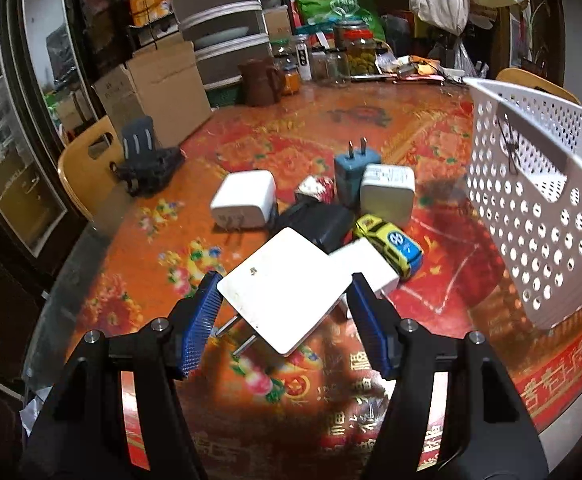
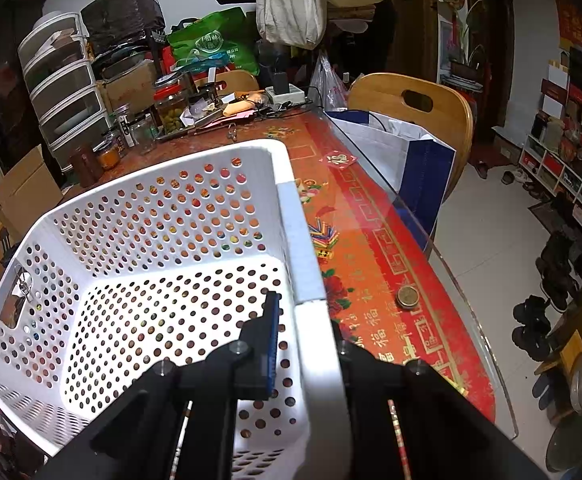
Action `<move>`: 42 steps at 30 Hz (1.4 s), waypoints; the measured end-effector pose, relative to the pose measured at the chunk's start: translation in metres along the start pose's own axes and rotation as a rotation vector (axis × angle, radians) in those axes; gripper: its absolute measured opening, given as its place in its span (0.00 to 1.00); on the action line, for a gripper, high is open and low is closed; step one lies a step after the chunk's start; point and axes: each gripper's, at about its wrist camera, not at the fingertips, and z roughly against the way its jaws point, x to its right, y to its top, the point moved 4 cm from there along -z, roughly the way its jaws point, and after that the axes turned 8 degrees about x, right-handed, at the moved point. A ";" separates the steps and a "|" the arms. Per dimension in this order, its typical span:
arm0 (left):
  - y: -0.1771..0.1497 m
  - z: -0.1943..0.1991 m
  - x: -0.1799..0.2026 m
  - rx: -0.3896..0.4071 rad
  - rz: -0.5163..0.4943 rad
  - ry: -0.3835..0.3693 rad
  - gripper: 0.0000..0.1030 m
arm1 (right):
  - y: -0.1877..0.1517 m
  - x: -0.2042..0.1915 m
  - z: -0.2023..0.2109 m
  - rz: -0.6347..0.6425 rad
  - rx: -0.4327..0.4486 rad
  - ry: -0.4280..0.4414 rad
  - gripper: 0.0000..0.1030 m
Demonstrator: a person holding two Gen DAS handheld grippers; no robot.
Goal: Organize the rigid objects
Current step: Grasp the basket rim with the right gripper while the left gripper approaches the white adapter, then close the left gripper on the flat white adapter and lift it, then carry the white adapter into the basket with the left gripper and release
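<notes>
My left gripper [image 1: 285,308] is shut on a flat white charger [image 1: 285,296] with two metal prongs, held just above the table. Behind it lies a pile: a white plug adapter [image 1: 245,200], a teal plug [image 1: 353,172], another white adapter [image 1: 387,194], a black adapter [image 1: 319,224], a white block [image 1: 365,266] and a yellow-blue toy car [image 1: 391,246]. My right gripper [image 2: 303,340] is shut on the right rim of the white perforated basket [image 2: 163,264], which looks tilted and holds nothing; the basket also shows in the left wrist view [image 1: 539,208].
The table has a red patterned cloth [image 1: 171,264] under glass. A dark phone stand [image 1: 147,160], cardboard boxes [image 1: 155,88], jars [image 1: 359,52] and a brown jug [image 1: 261,82] stand at the back. A coin-like lid [image 2: 407,298] lies right of the basket. Wooden chairs [image 2: 411,100] flank the table.
</notes>
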 end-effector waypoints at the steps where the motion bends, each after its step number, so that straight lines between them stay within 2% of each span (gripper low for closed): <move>1: 0.003 0.002 -0.001 0.004 -0.002 0.007 0.60 | 0.000 0.000 0.000 0.002 0.000 0.000 0.09; 7: 0.040 0.013 -0.003 0.050 -0.009 0.062 0.60 | 0.001 0.000 -0.002 0.011 -0.003 0.003 0.09; 12: 0.075 0.019 0.006 0.080 -0.024 0.078 0.60 | 0.001 -0.001 -0.002 0.017 -0.003 0.005 0.09; 19: 0.119 0.032 0.038 0.123 -0.060 0.064 0.60 | 0.001 -0.001 -0.003 0.024 -0.003 0.006 0.09; 26: 0.149 0.043 0.078 0.147 -0.094 0.023 0.60 | 0.001 -0.002 -0.003 0.031 -0.004 0.007 0.09; 34: 0.167 0.051 0.129 0.156 -0.155 -0.017 0.60 | 0.002 -0.002 -0.003 0.031 -0.004 0.008 0.09; 42: 0.167 0.054 0.189 0.128 -0.252 -0.070 0.60 | 0.002 -0.002 -0.003 0.031 -0.004 0.009 0.09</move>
